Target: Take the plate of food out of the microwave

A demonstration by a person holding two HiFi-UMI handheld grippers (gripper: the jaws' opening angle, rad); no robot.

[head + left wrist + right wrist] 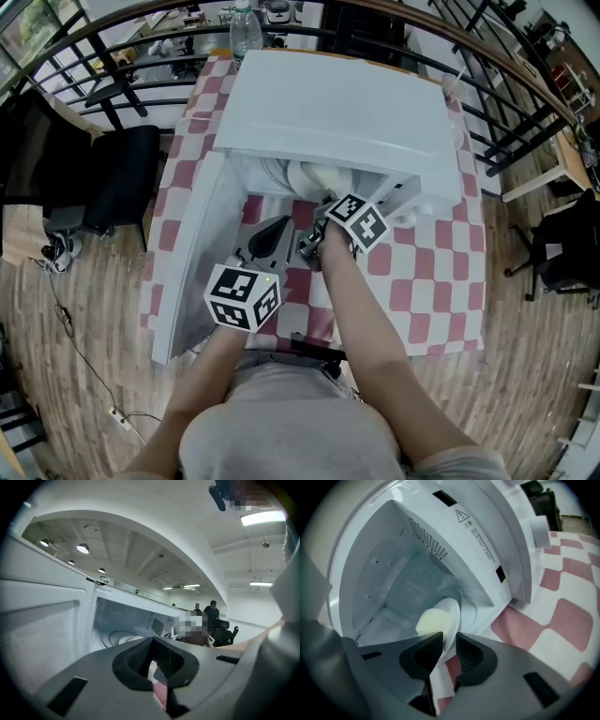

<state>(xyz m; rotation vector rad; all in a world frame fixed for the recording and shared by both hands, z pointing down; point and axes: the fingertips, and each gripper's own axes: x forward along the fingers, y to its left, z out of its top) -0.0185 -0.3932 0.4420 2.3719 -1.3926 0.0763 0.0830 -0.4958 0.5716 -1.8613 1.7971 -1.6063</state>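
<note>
A white microwave (337, 103) stands on the red-and-white checked table (427, 281), its door (192, 253) swung open to the left. Inside the cavity lies a white plate (449, 613) with a pale yellow mound of food (427, 620); in the head view only a strip of the plate (314, 176) shows under the microwave's top. My right gripper (449, 641) reaches into the opening (326, 202), and the plate's near rim sits between its pads and fills the narrow gap. My left gripper (151, 644) is shut and empty, hanging in front of the open door (279, 225).
A water bottle (246, 33) stands behind the microwave. A black chair (122, 178) is left of the table and another (562, 248) to the right, with dark railings around. People (211, 611) stand far off in the left gripper view.
</note>
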